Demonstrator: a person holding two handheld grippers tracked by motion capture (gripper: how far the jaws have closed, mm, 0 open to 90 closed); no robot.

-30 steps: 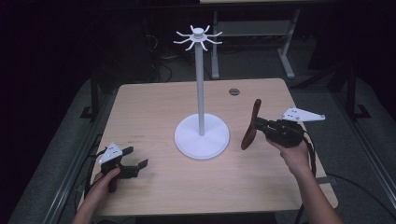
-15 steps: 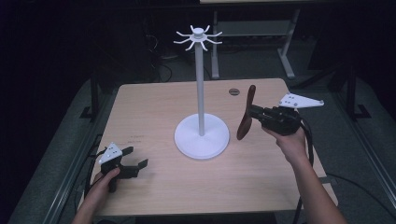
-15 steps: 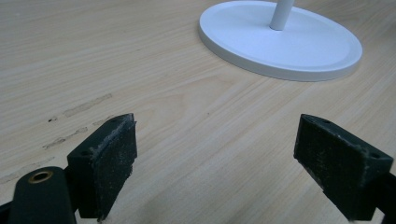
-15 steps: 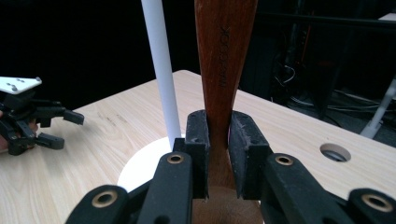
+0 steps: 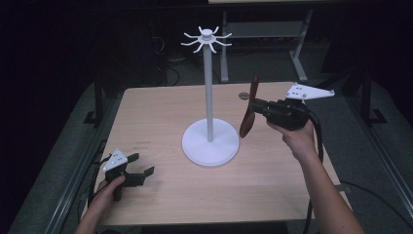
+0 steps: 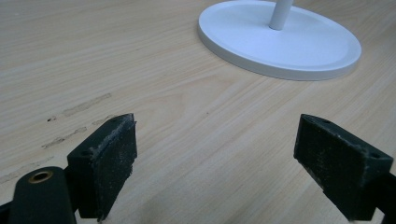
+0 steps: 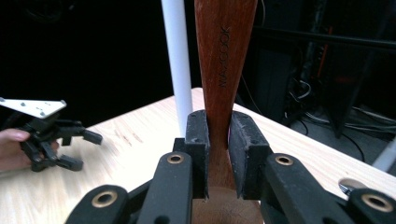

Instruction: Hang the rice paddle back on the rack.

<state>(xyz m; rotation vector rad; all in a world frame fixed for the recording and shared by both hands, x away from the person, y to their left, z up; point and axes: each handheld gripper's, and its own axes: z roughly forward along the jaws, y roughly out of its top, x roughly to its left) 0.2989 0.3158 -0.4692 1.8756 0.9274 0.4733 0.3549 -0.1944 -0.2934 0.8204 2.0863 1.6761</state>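
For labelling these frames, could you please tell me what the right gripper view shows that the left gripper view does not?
Right gripper view: its fingers are shut on a brown wooden utensil marked MAXCOOK, with the left gripper farther off in a hand. Left gripper view: the left gripper's fingers spread wide over bare wood, and the stand's round white base. Both: the white stand pole and the wooden table.

A stand (image 5: 210,141) sits on the surface (image 5: 160,112) near its middle, its pole rising upright from a round base. The left tool (image 5: 139,175) rests low at the surface's near left corner, well apart from the base. The right tool (image 5: 258,108) hangs above the surface to the right of the pole, with a wooden spoon (image 5: 249,111) between it and the pole, just beside the base's right edge.
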